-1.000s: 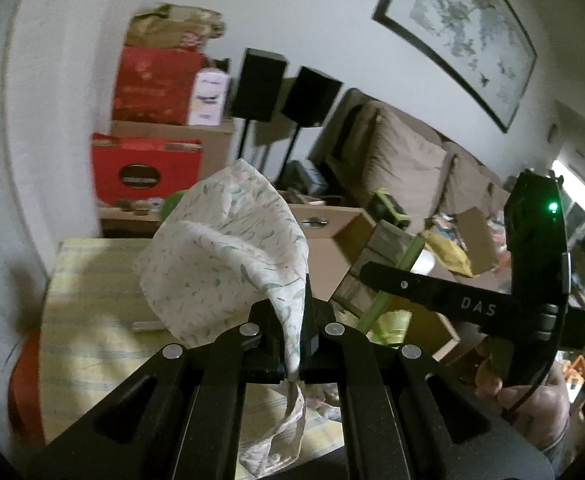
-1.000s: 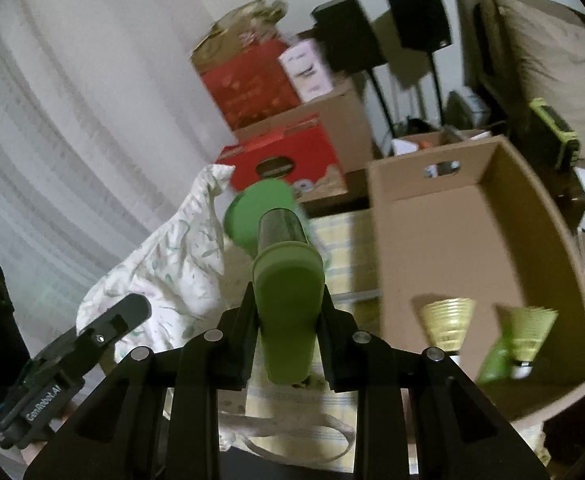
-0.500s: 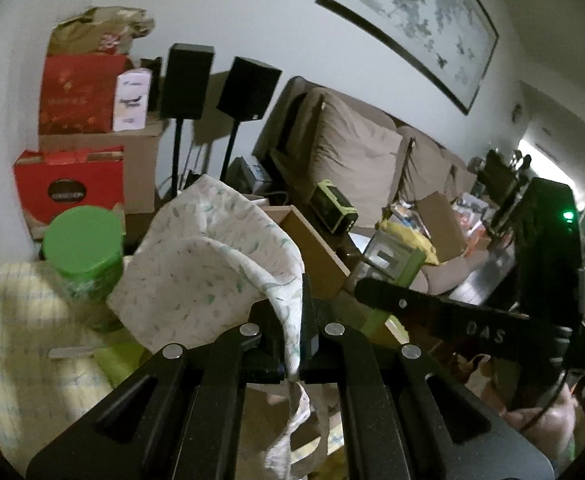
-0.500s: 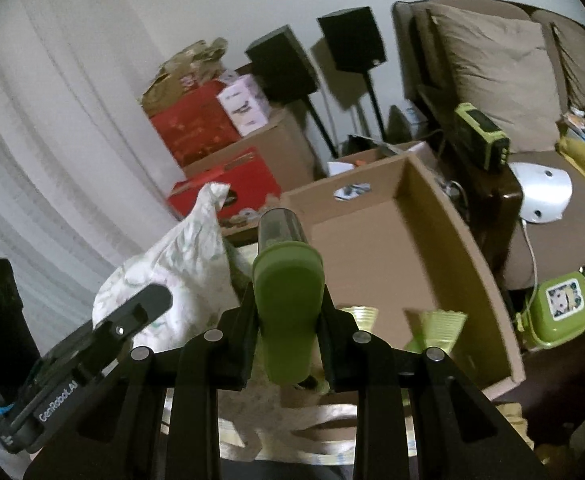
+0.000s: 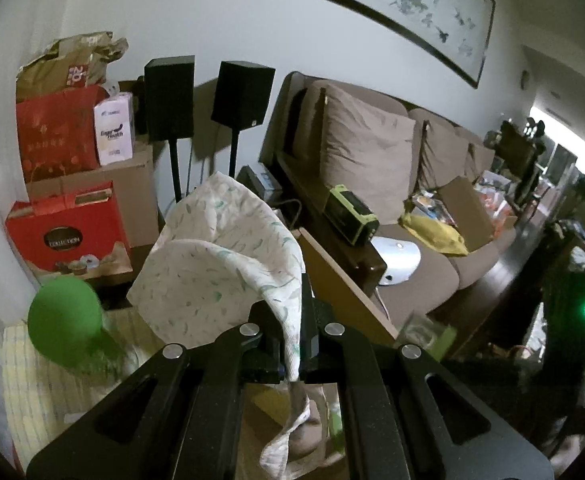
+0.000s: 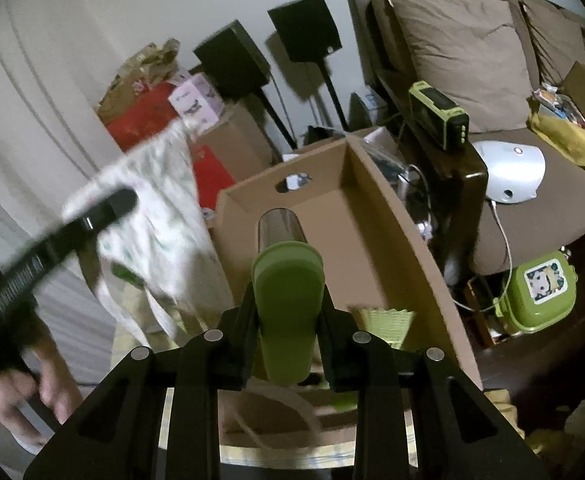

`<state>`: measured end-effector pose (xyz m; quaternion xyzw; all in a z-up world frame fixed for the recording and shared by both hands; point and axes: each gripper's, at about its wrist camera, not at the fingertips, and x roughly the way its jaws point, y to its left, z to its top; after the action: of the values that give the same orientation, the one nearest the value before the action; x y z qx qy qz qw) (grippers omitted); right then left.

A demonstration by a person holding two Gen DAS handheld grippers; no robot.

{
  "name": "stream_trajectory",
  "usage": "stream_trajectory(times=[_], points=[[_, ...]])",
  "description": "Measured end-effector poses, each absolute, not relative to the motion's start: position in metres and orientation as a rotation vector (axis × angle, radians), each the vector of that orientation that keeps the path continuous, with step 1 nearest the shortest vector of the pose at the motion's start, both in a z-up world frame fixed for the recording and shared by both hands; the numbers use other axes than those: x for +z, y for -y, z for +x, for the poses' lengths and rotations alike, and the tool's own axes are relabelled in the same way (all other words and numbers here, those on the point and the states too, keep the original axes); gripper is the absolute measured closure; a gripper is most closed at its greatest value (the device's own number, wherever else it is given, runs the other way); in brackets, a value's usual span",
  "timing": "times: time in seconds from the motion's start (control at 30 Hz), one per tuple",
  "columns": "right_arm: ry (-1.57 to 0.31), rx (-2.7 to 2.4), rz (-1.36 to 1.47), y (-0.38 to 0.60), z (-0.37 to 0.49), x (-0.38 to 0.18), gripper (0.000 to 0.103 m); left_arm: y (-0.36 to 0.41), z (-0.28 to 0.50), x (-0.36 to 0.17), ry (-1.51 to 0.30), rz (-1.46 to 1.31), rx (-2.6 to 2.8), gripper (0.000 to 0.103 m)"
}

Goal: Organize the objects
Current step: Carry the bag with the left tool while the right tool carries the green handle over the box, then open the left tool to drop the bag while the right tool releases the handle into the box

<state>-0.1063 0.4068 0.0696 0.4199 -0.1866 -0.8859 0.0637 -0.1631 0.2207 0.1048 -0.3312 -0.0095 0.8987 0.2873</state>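
While both grippers carry loads toward the cardboard box, the likeliest trouble is a snag between them. The left gripper (image 5: 301,354) has its jaws pinched fully together on a thin fold of the leaf-print cloth bag (image 5: 228,264); most of that soft, crumpled fabric billows up ahead of the jaws, and a loose strap end dangles below them. Because the pinch takes only a narrow fold, the limp material could slide out, or the hanging strap could catch on the box rim. The right gripper (image 6: 288,320) is closed, at a narrow gap, on a smooth, rounded green plastic grip that runs forward into a dark cylinder, the handheld green tool (image 6: 286,300); what it is exactly cannot be told. Its glossy surface looks slippery, so a tilt might let it rotate between the pads.

In the right wrist view the cloth bag hangs just to the left of the tool, blurred, near enough that I would expect the two to tangle. Beyond lies the cardboard box (image 6: 408,248), stiff, matte, open-topped, with a hand-hole in its far wall; a ribbed yellow-green feathered shuttlecock (image 6: 384,324) sits inside, and a dropped tool could crush it. A green round lid (image 5: 65,326) rests on the yellow checked tablecloth (image 5: 32,392). Farther off stand two black speakers and a brown cushioned sofa.
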Motion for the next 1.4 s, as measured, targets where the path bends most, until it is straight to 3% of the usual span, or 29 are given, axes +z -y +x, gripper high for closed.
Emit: stream_trajectory(times=[0.7, 1.1, 1.4], points=[[0.407, -2.517, 1.671, -0.393, -0.153, -0.036, 0.077, -0.286, -0.262, -0.001, 0.017, -1.085, 2.352, 0.099], [0.408, -2.527, 1.675, -0.396, -0.147, -0.04, 0.077, -0.328, -0.249, -0.014, 0.049, -1.146, 2.128, 0.099], [0.423, -2.517, 1.688, -0.397, -0.145, -0.039, 0.077, -0.327, -0.258, -0.05, 0.062, -1.377, 1.988, 0.099]])
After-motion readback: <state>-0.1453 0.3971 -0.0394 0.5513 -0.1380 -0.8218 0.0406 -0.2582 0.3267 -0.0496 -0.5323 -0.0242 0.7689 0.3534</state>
